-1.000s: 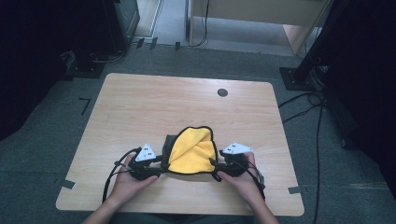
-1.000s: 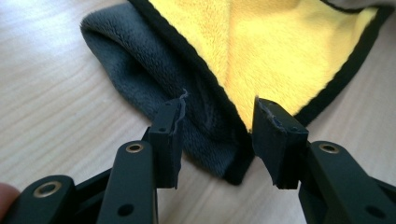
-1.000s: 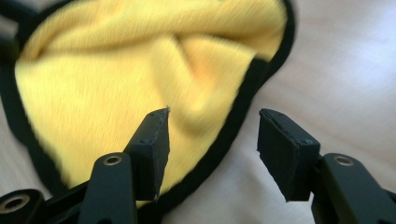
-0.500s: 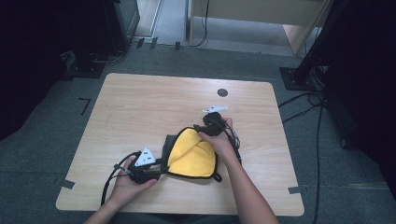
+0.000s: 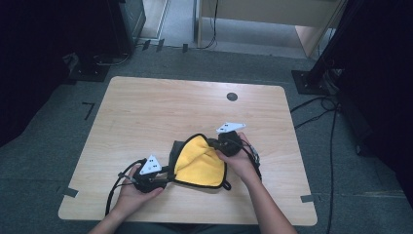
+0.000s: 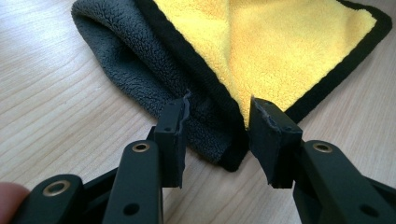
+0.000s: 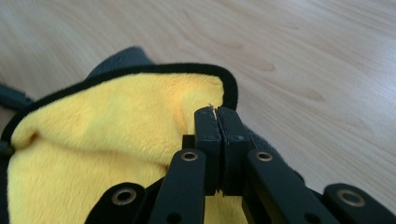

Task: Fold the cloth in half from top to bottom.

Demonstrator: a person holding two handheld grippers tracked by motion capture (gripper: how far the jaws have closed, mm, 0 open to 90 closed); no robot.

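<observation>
The left gripper (image 5: 163, 176) is held at the near-left corner of the cloth (image 5: 198, 163), its jaws partly apart with the grey, black-edged fold (image 6: 205, 116) between them; whether the pads press cannot be told. This corner is best kept pinned while the fold is carried over. The cloth, yellow face up, lies on the near middle of the table (image 5: 146, 112). The right gripper (image 5: 217, 145) has just been closing and is now seen fully closed at the far-right edge (image 7: 229, 93); a firm pinch should be confirmed first. A dark round insert (image 5: 232, 96) lies well apart; nothing obstructs.
</observation>
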